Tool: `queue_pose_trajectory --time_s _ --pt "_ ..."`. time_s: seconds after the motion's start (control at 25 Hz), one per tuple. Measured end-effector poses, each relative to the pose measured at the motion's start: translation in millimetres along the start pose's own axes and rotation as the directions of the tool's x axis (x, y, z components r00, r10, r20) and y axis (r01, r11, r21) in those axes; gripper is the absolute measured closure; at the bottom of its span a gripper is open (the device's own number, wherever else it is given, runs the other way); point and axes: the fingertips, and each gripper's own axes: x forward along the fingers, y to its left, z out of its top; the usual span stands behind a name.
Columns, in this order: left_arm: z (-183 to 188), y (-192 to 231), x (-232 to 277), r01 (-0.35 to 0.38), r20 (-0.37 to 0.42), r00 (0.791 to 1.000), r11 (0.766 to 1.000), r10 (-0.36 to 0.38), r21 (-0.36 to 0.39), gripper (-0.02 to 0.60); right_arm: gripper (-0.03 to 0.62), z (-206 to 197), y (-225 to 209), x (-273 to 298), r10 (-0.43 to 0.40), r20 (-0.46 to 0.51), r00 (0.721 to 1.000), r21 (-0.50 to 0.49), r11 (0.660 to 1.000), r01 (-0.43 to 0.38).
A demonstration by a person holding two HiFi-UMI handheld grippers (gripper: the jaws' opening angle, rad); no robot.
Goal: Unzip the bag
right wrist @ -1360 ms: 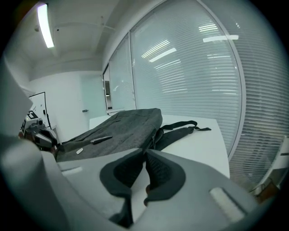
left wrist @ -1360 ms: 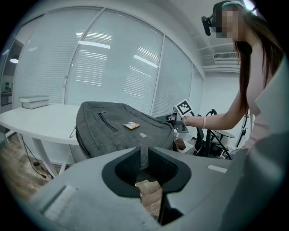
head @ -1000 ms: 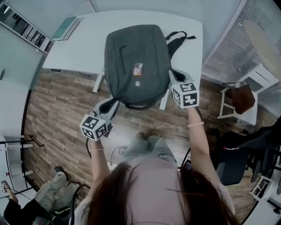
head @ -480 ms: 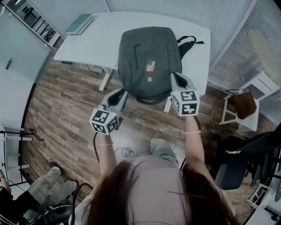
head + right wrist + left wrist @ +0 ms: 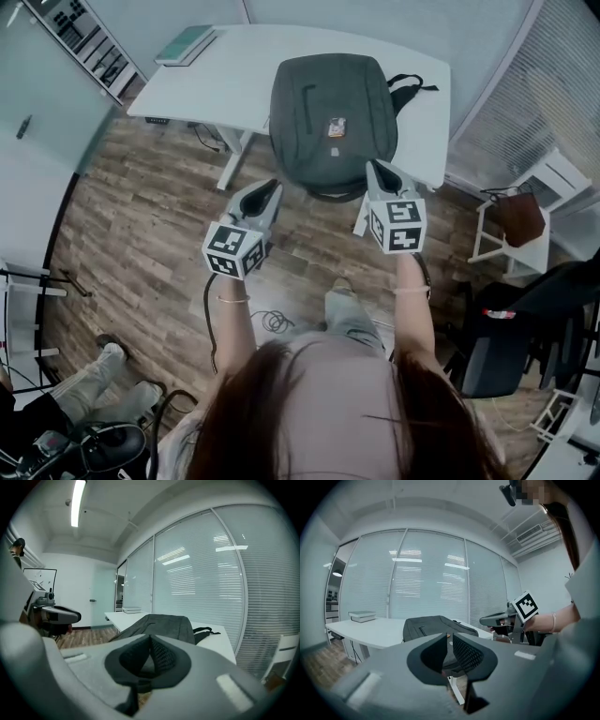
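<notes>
The bag [image 5: 333, 122] lies flat on the table [image 5: 234, 84], its near end past the front edge. Both tools hang over open floor [image 5: 141, 234] just short of that edge, apart from the bag. The left gripper [image 5: 270, 187] has just been closing, a slit remaining, nothing inside. The right gripper [image 5: 376, 167] has its tips together, empty.

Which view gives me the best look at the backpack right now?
Head view: the whole backpack shows from above, lying on the white table, with its front zipper, label and straps. Left gripper view shows the backpack side-on, its near edge cut off; right gripper view likewise, plus one strap.
</notes>
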Motion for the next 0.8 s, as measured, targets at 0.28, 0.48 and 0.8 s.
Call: queue_pose_trajectory --time_s 0.28,0.48,0.8 --pt "16.7 -12.7 -26.8 -0.038 0.051 0.998 0.999 0.036 0.03 0.548 0.591 13.0 28.5 -40.1 -0.023 0.05 0.998 -0.024 0.999 0.024" --pt "25.0 -23.8 -45.1 -0.063 0.096 0.994 0.998 0.061 0.023 0.555 0.591 17.0 40.5 -67.6 -0.04 0.073 0.997 -0.05 0.998 0.043" --pt "33.4 -43.5 -77.5 -0.11 0.14 0.985 0.993 0.103 0.038 0.566 0.591 21.9 57.9 -108.9 -0.039 0.106 0.994 -0.067 0.997 0.046"
